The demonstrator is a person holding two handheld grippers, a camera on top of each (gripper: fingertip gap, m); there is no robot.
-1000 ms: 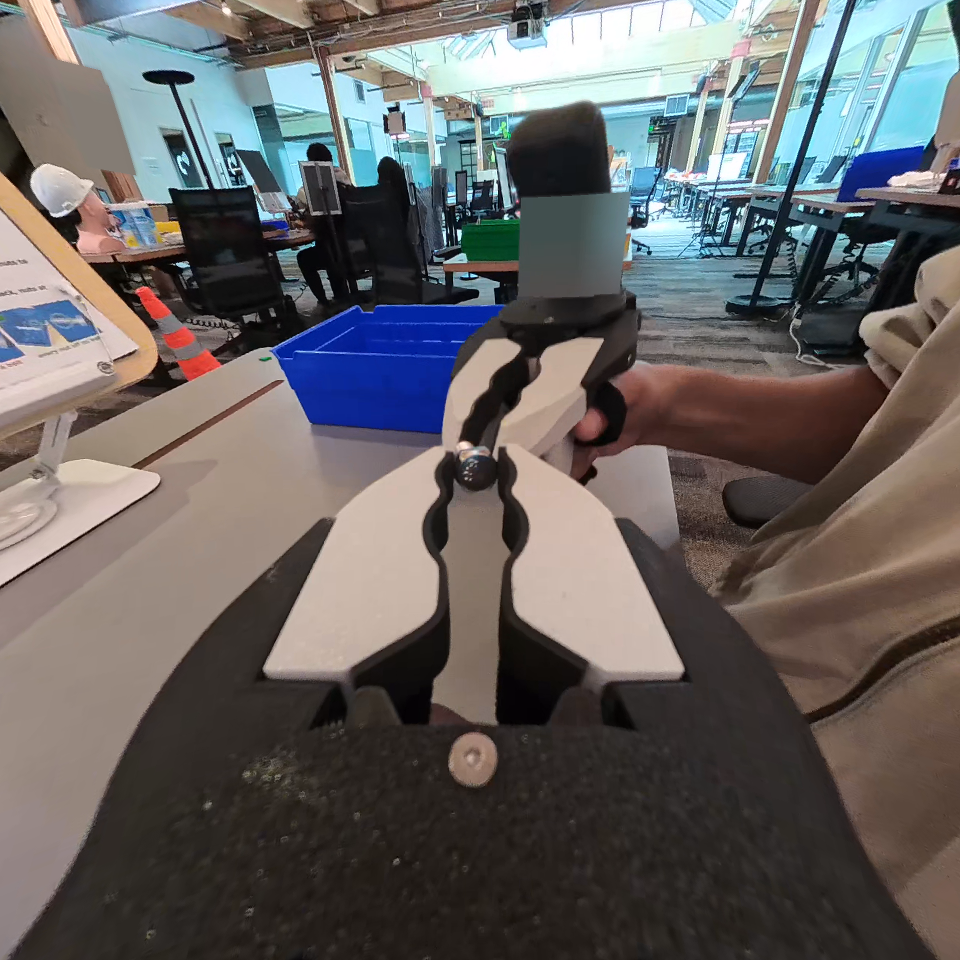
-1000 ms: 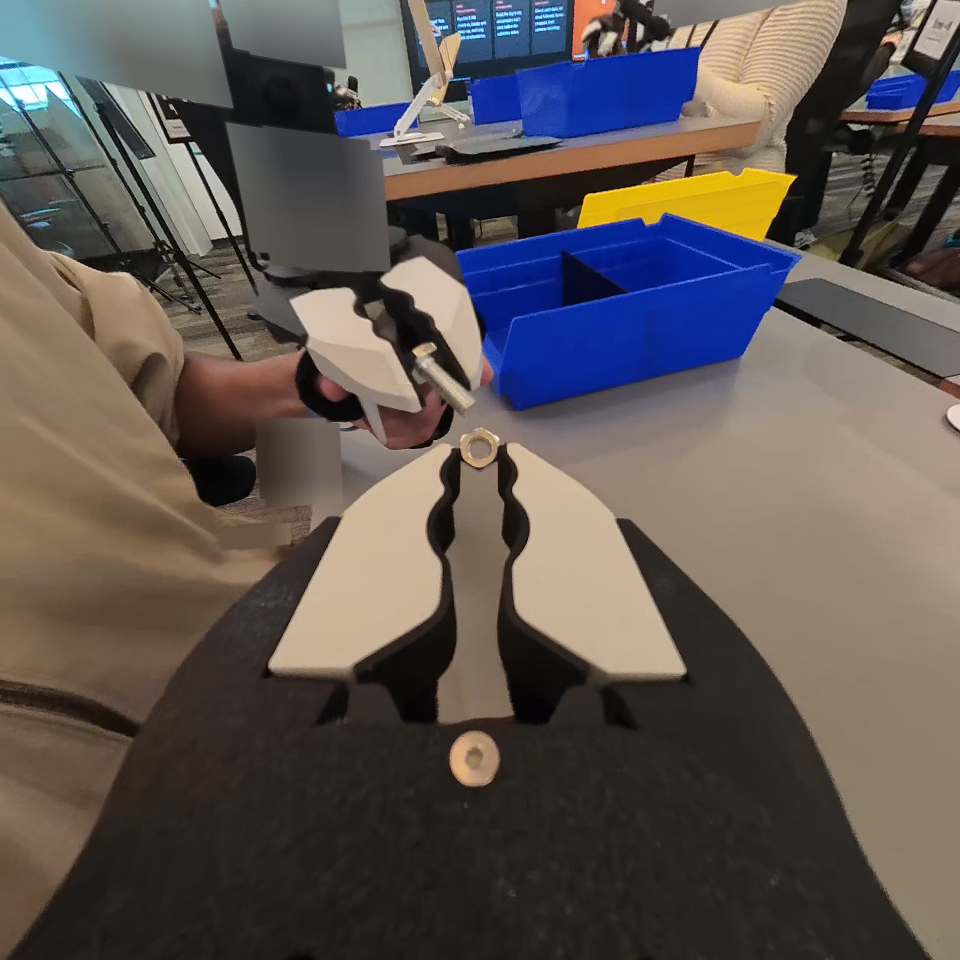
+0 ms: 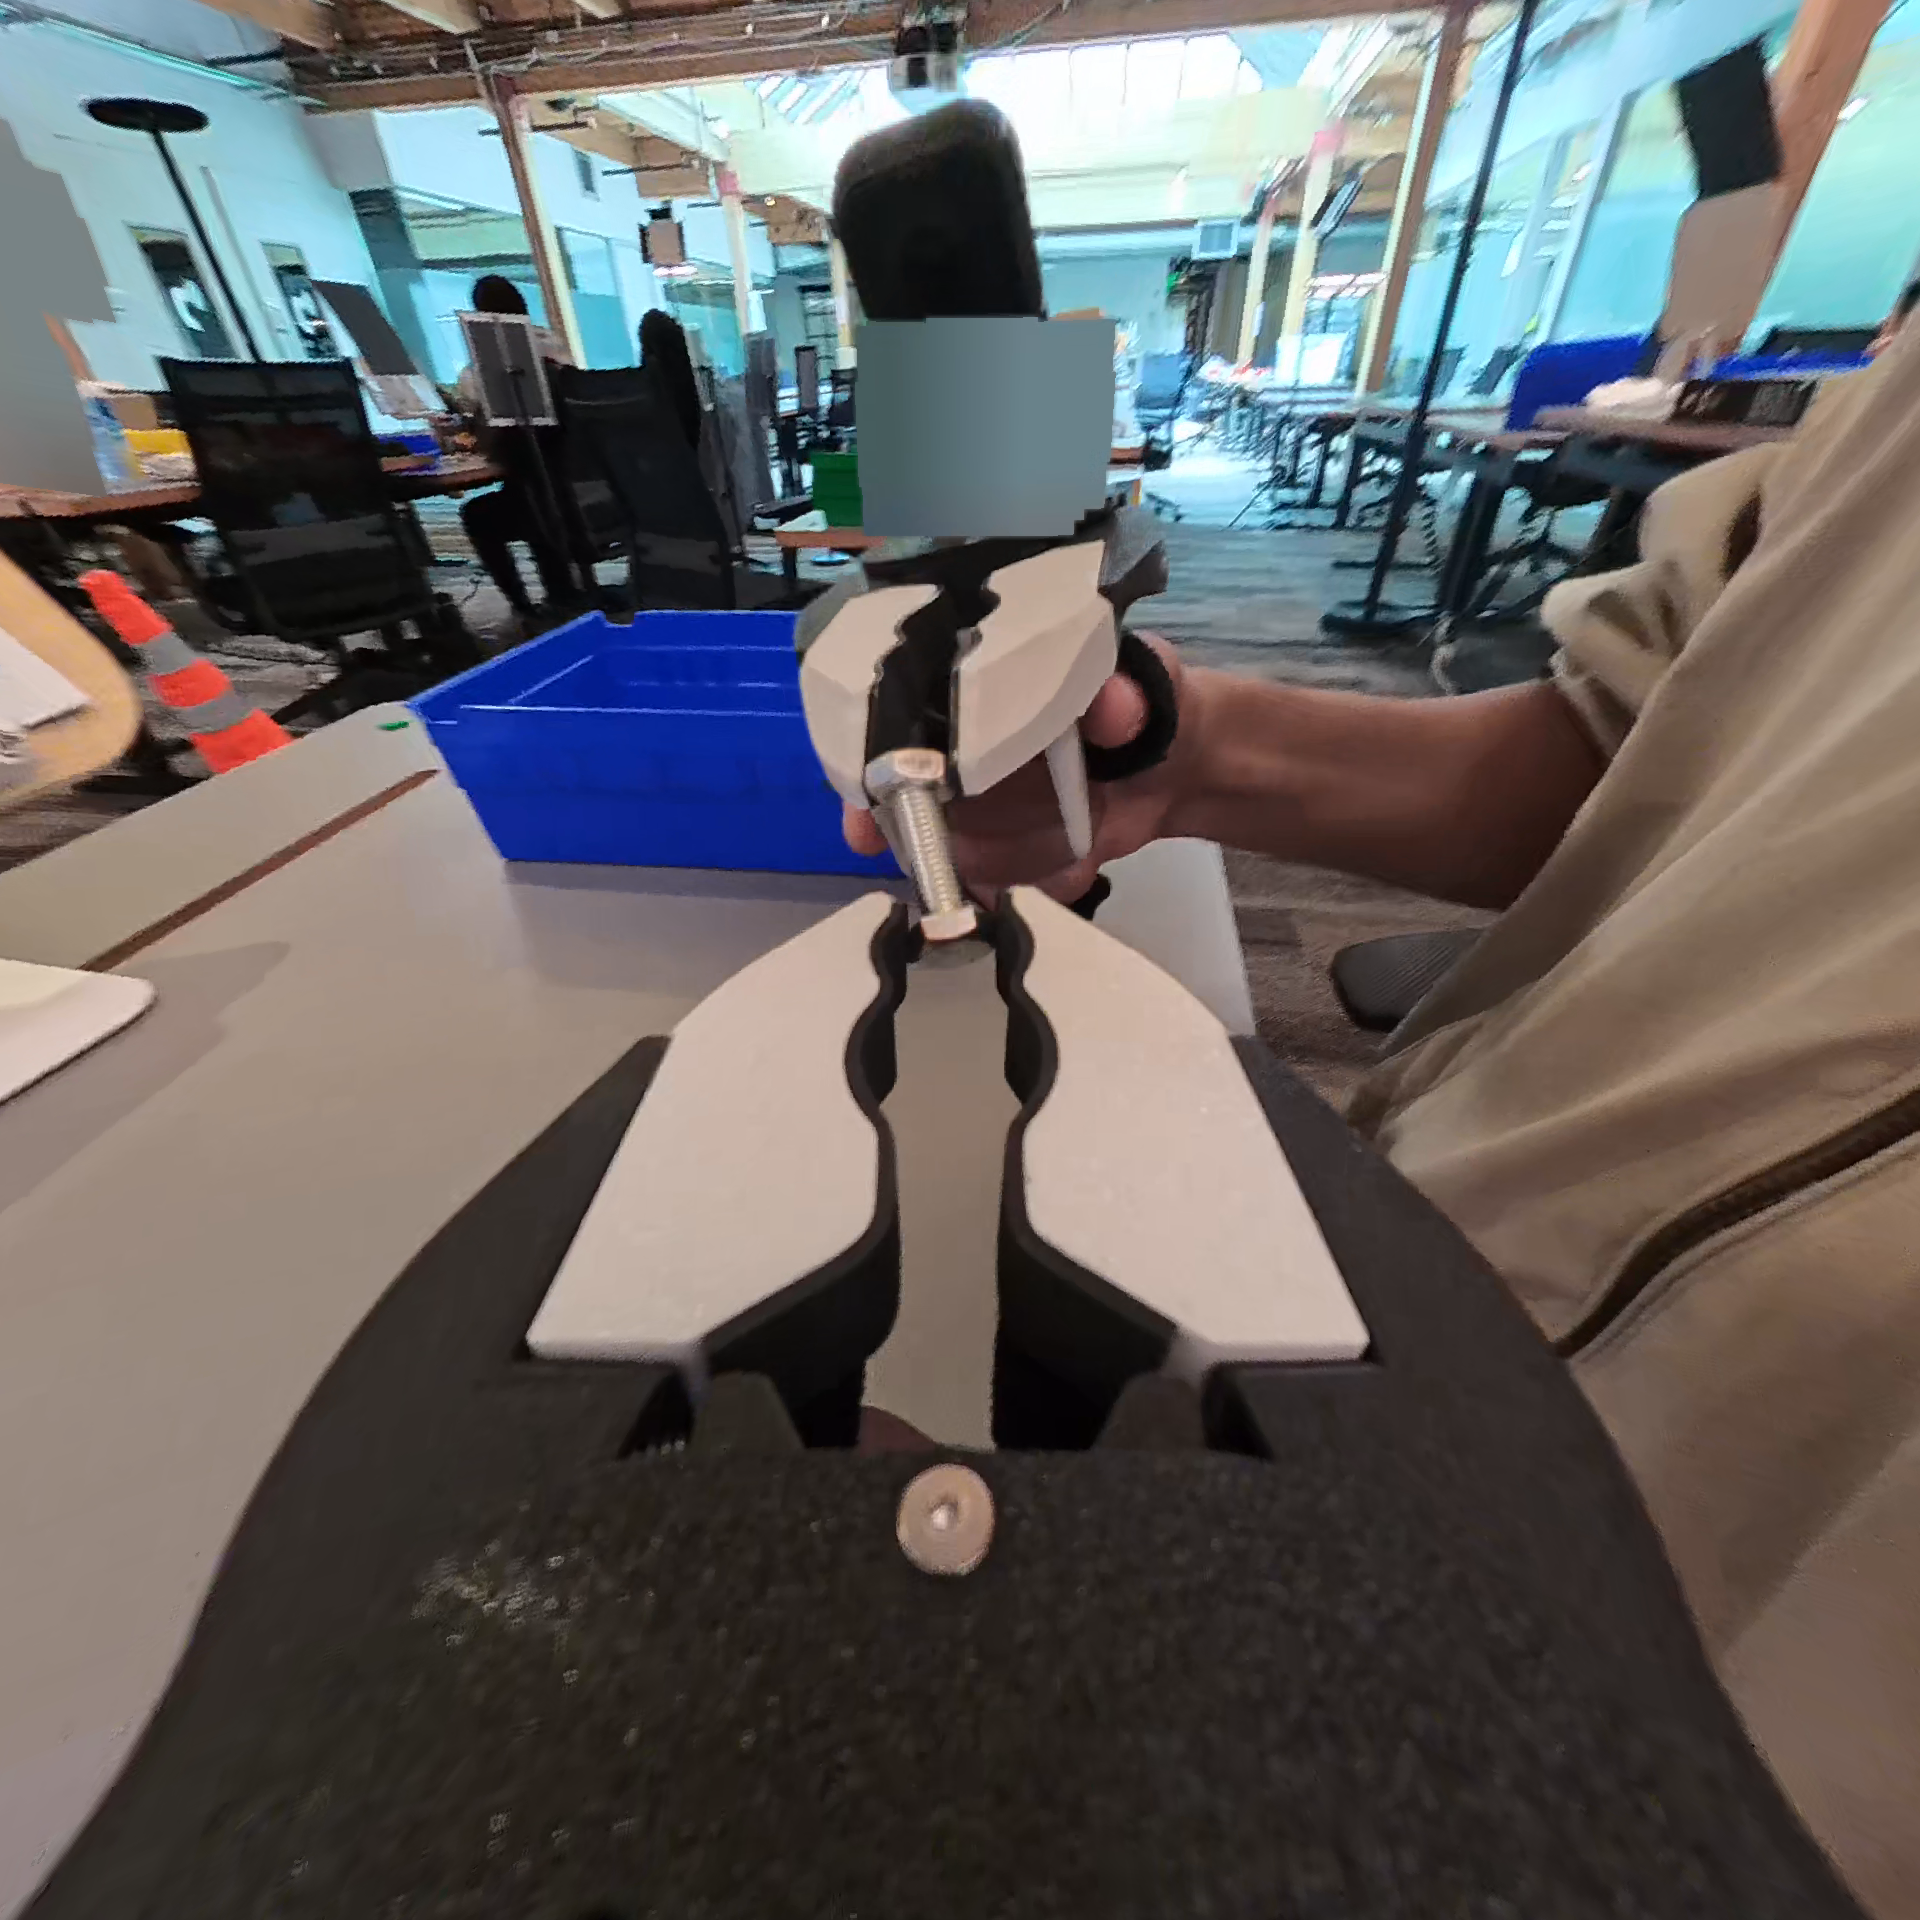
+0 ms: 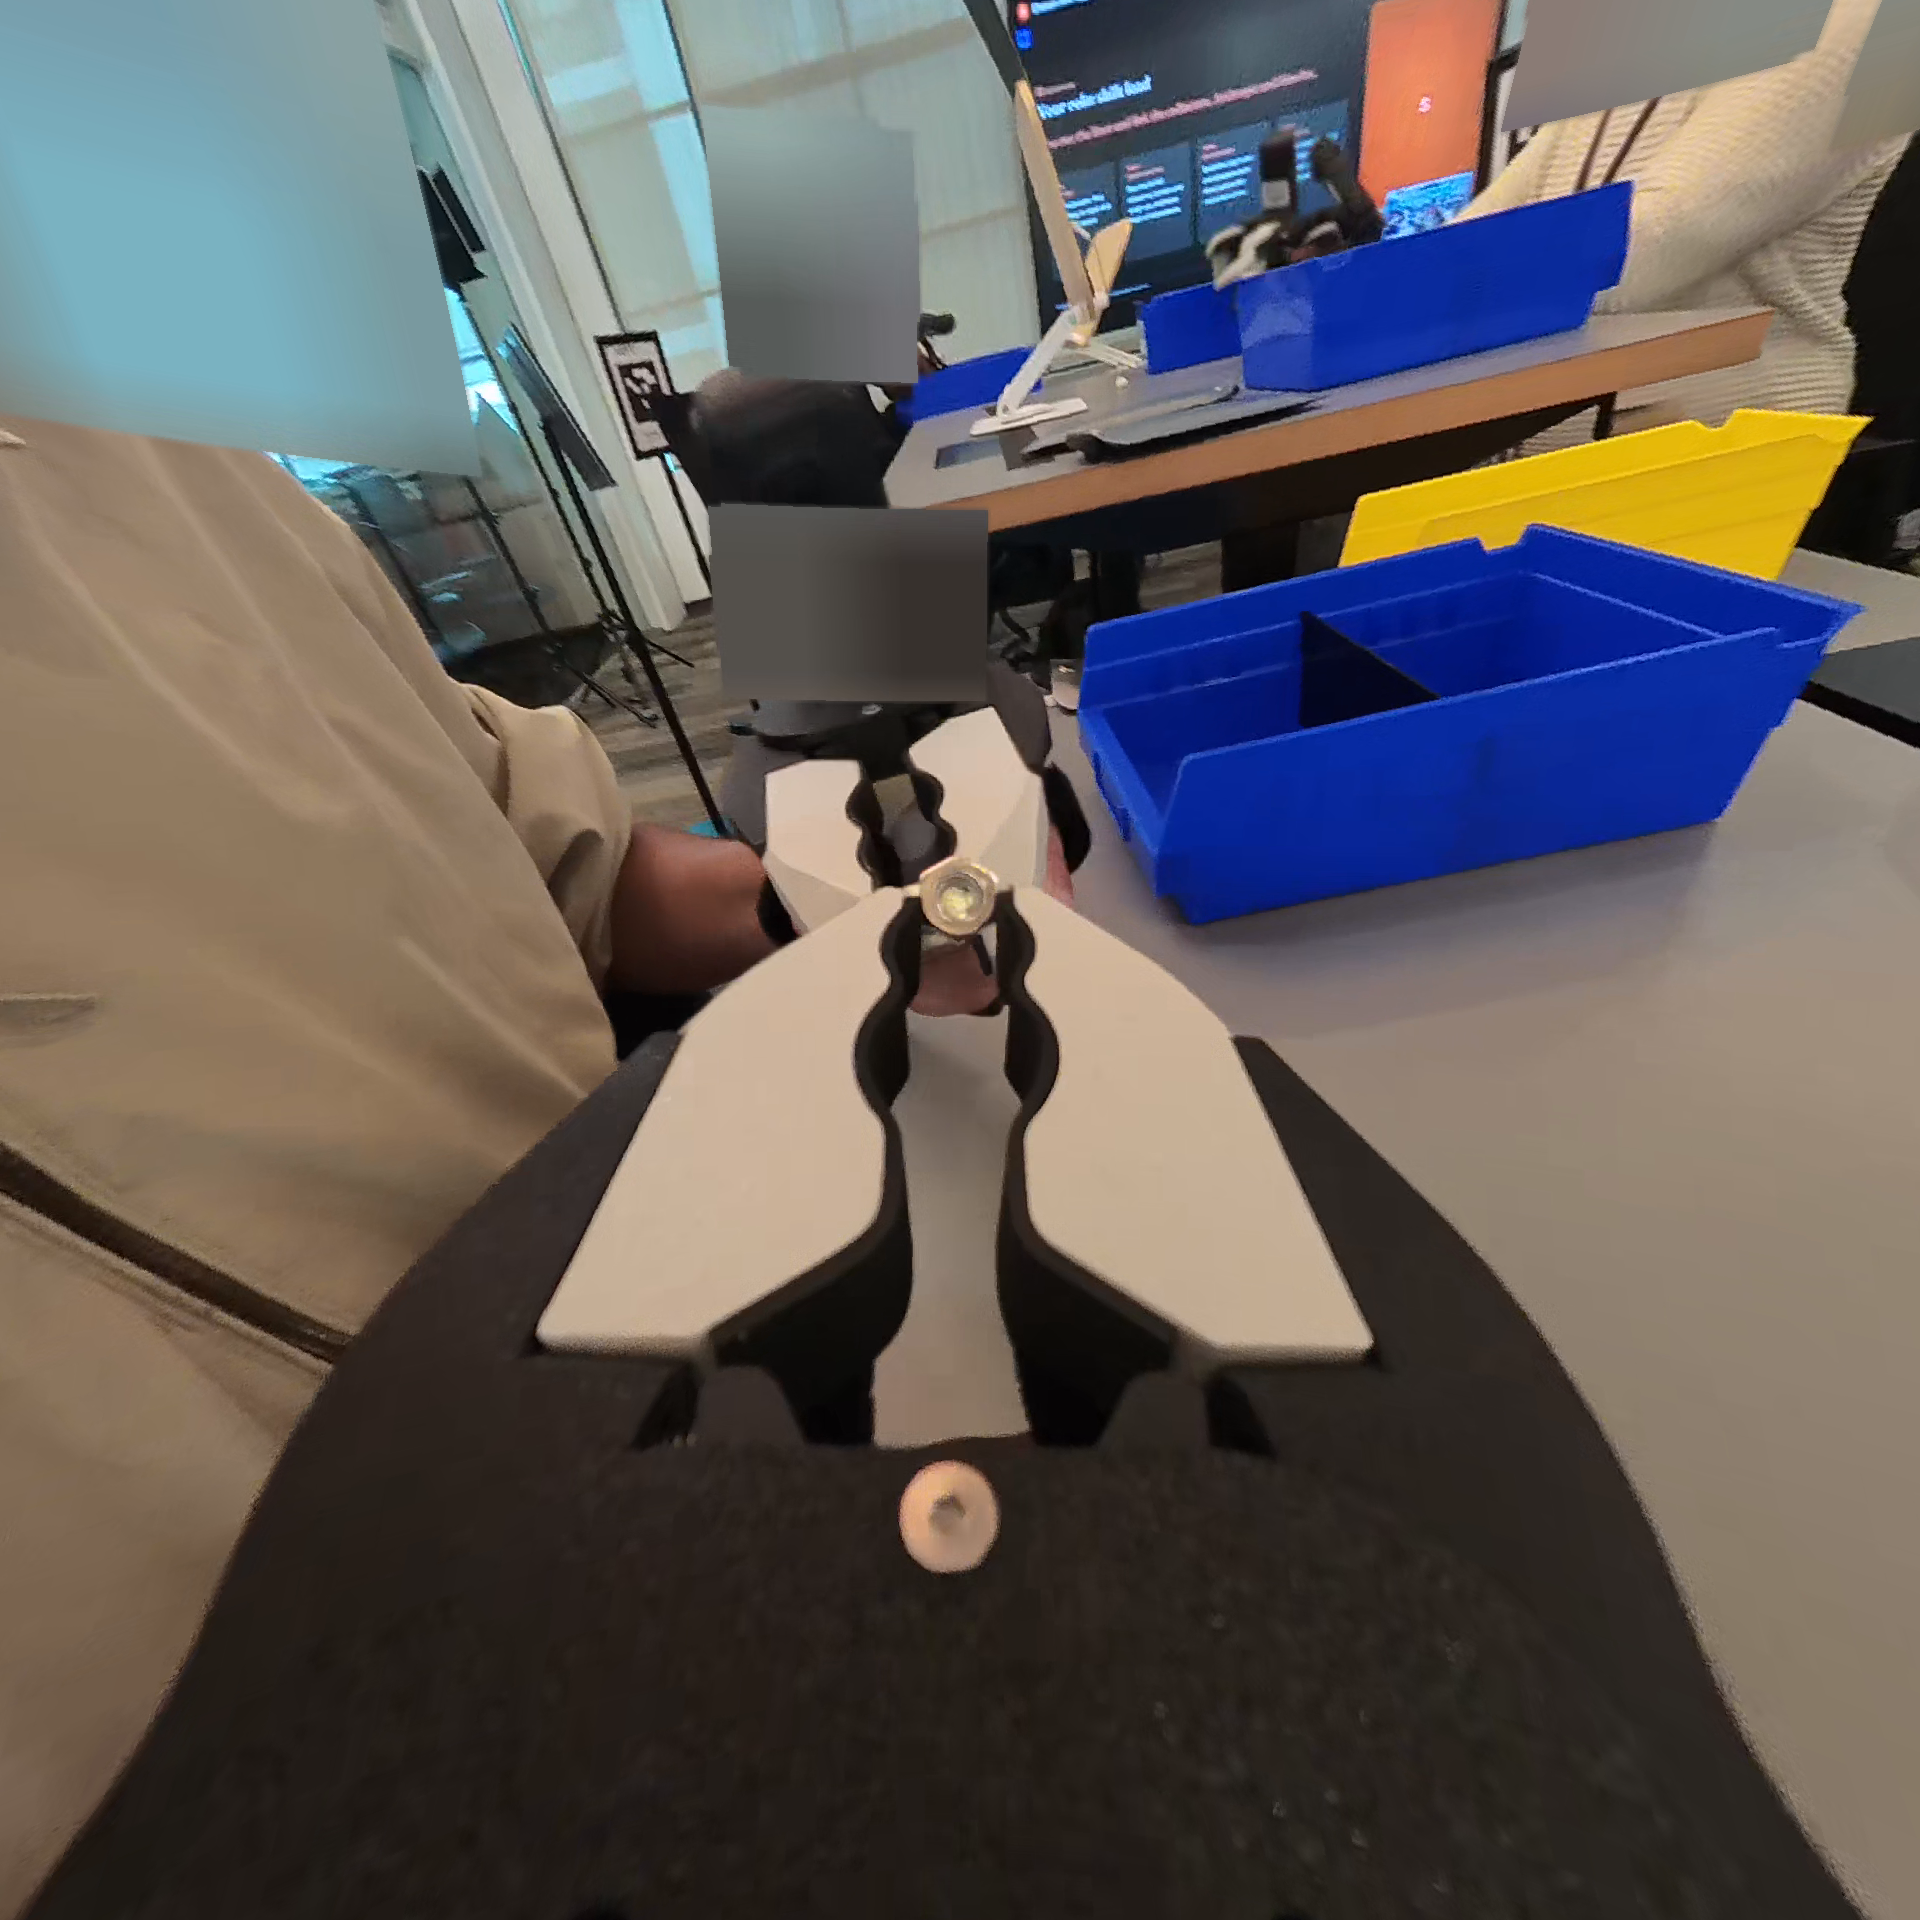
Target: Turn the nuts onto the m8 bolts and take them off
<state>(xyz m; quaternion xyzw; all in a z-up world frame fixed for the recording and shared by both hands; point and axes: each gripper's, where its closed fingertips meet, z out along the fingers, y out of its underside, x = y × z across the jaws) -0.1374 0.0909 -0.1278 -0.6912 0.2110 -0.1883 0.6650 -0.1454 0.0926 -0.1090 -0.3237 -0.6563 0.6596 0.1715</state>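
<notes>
My left gripper [image 3: 945,928] is shut on the head of a silver M8 bolt [image 3: 923,842]. The shank rises away from me towards my right gripper [image 3: 920,774], which faces it. My right gripper [image 4: 958,906] is shut on a hex nut [image 4: 958,900], which also shows in the left wrist view [image 3: 904,774]. The nut sits at the bolt's tip, and the bolt's end shows inside its hole. Both grippers are held above the grey table [image 4: 1558,1039]. The left gripper's white fingers [image 4: 821,831] show just behind the nut. I cannot tell how far the thread is engaged.
A blue bin with a black divider [image 4: 1455,769] stands on the table to the right, and it also shows in the left wrist view [image 3: 623,748]. A yellow bin [image 4: 1610,488] lies behind it. A white stand base [image 3: 52,1018] is at the left. The person's beige sleeve [image 3: 1662,831] is close by. Less than 4 cm separates the two grippers' tips.
The two grippers have come together. The bolt and nut were apart before; now the bolt's tip is in the nut. The left gripper has tilted so that the bolt points at the right gripper.
</notes>
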